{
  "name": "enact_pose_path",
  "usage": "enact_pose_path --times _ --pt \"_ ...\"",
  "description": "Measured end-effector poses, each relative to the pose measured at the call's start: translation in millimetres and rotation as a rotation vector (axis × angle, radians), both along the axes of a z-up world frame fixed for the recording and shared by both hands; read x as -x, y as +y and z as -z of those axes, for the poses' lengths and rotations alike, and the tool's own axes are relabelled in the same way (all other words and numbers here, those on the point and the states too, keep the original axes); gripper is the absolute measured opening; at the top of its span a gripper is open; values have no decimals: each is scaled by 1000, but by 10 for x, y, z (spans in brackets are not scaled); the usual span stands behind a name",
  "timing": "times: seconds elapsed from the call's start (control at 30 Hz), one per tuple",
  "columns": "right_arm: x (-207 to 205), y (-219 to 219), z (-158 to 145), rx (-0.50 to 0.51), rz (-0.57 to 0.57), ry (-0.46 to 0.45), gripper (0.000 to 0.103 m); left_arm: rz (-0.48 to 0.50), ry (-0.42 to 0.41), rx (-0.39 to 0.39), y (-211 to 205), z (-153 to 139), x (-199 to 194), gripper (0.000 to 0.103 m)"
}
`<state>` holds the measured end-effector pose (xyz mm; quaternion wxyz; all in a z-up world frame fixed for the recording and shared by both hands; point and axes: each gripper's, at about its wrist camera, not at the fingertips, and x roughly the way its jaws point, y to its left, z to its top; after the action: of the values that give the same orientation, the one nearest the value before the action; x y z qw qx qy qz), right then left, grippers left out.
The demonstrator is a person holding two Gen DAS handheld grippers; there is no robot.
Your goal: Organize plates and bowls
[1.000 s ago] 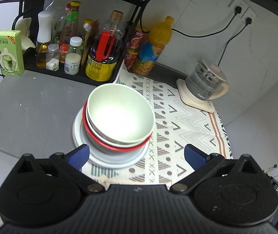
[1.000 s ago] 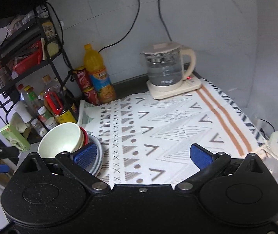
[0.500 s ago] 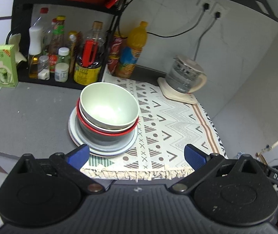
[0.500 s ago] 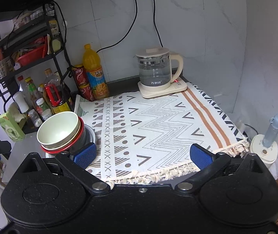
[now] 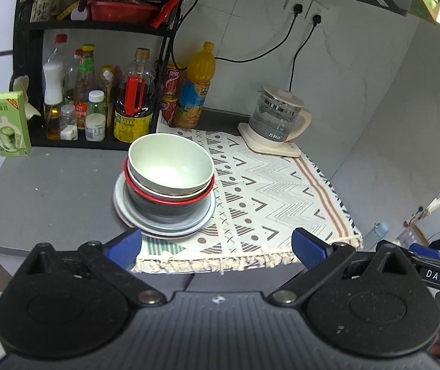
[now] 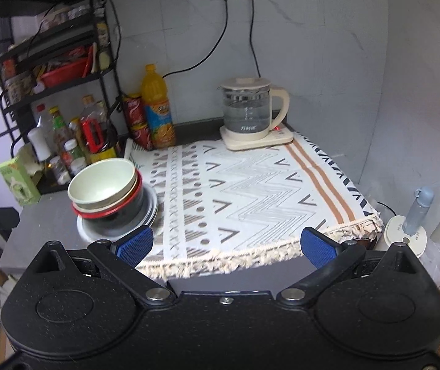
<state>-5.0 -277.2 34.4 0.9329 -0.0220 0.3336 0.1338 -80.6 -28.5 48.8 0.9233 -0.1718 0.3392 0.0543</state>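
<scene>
A pale green round bowl (image 5: 170, 162) sits tilted on top of a stack at the centre of the left wrist view. Beneath it are a cream bowl, a red-rimmed black bowl (image 5: 170, 205) and a pile of grey-white round plates (image 5: 164, 225). The stack rests on the grey desk (image 5: 50, 191), overlapping the left edge of a cream zigzag-patterned cloth mat (image 5: 275, 191).

The left hand-held gripper (image 5: 216, 245) fills the bottom of its frame, blue pads spread wide, released and holding nothing. The right hand-held gripper (image 6: 227, 243) is likewise spread and empty, well back from the desk edge.

Likely risk: the top bowl leans rather than nesting flat, so a nudge or a one-sided grasp could slide it off, or topple the stack. The plates also straddle the mat's edge, which may leave them uneven.

The right wrist view shows the stack from the side in the left of the frame, making the lean plainer, and shows items beyond the desk at lower right. The left wrist view alone shows the bowl's empty interior and, at its lower right, part of the other hand-held gripper.
</scene>
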Motion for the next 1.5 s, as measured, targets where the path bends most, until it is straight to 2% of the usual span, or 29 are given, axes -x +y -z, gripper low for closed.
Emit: enact_pose_path --times 0.23,0.67,1.5 --pt "169 50 9 16 -11 -13 103 36 8 -52 -24 36 128 102" --pt "151 26 44 27 -7 0 103 47 17 -18 -66 157 33 102" --pt "6 -18 135 33 7 23 103 60 23 -67 -176 185 -145 102"
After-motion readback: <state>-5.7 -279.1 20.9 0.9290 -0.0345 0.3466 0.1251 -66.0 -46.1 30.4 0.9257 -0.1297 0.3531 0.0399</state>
